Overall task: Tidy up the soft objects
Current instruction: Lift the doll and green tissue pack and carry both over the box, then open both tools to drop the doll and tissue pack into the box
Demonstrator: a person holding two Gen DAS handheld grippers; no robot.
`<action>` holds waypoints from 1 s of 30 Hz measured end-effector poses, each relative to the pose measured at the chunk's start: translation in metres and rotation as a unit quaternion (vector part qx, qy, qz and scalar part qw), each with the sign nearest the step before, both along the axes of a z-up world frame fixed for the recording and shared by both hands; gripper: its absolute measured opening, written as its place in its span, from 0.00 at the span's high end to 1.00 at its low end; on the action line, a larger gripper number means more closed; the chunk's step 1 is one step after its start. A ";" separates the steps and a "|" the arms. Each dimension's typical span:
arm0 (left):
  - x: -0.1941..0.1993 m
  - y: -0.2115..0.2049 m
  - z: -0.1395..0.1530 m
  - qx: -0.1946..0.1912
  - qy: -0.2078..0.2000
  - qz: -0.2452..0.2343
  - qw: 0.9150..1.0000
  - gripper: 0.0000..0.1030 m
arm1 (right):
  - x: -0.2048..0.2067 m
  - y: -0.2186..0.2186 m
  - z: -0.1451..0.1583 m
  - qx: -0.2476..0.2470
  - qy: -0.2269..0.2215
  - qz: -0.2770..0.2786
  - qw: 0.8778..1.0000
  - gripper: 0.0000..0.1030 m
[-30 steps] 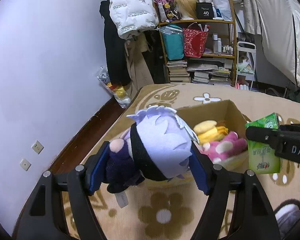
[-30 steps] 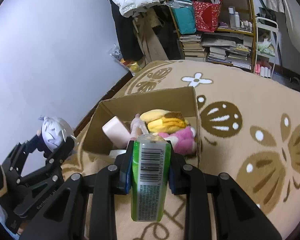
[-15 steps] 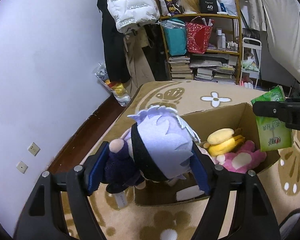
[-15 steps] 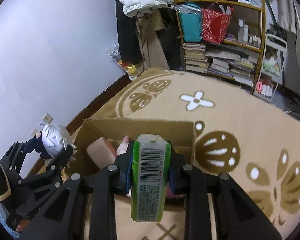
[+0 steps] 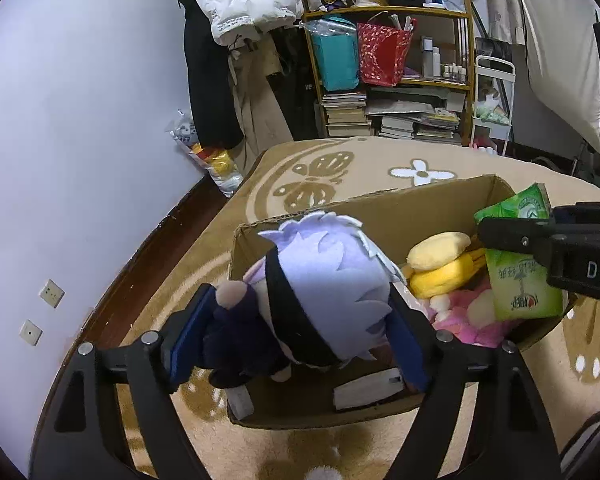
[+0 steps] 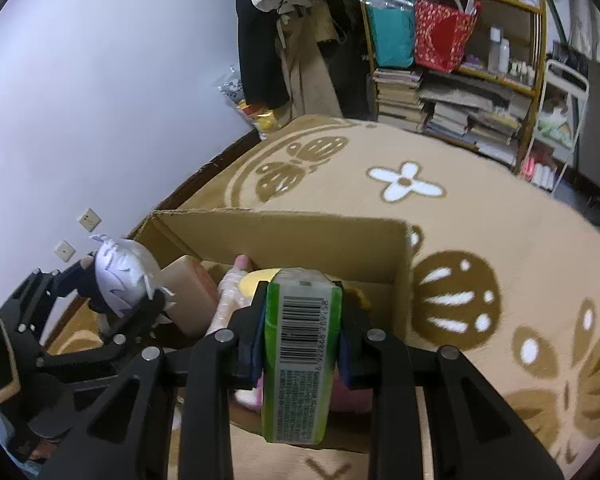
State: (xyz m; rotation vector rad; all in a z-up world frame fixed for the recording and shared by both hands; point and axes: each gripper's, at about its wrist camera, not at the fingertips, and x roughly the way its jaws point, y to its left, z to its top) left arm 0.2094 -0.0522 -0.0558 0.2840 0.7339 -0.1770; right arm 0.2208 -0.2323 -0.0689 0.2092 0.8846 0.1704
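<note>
Two grippers hang over the cardboard box [image 5: 380,216], each carrying something to drop in. The left gripper [image 5: 300,332] has just been widening its jaws round the doll [image 5: 324,288] — probably letting go; the right gripper [image 6: 300,332] squeezes the tissue pack [image 6: 296,352] — above the toys.

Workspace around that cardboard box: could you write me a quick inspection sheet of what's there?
Surface: patterned beige rug.
Job's things: plush doll and green tissue pack held over the cardboard box; yellow plush and pink plush inside.
Clutter: crowded bookshelf, hanging coats.
Grippers: left gripper jaws just opening, doll between them; right gripper clamps the pack.
Cables: nothing seen.
Surroundings: white wall with sockets.
</note>
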 end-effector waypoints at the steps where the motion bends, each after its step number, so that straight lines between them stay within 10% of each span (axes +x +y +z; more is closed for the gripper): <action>1: 0.000 0.000 -0.001 0.000 0.000 0.000 1.000 0.21 | -0.001 0.001 -0.001 -0.001 -0.001 0.001 1.000 0.70; 10: 0.000 0.004 -0.001 0.000 0.009 0.013 1.000 0.13 | -0.010 0.001 0.001 0.013 -0.013 -0.026 0.999 0.61; 20: -0.008 0.005 0.002 0.013 0.014 0.019 1.000 0.02 | -0.021 -0.004 0.020 0.007 -0.029 -0.046 0.999 0.11; 30: -0.020 0.010 0.018 -0.008 -0.010 0.016 1.000 0.00 | -0.035 -0.004 0.031 0.003 -0.037 -0.047 0.998 0.01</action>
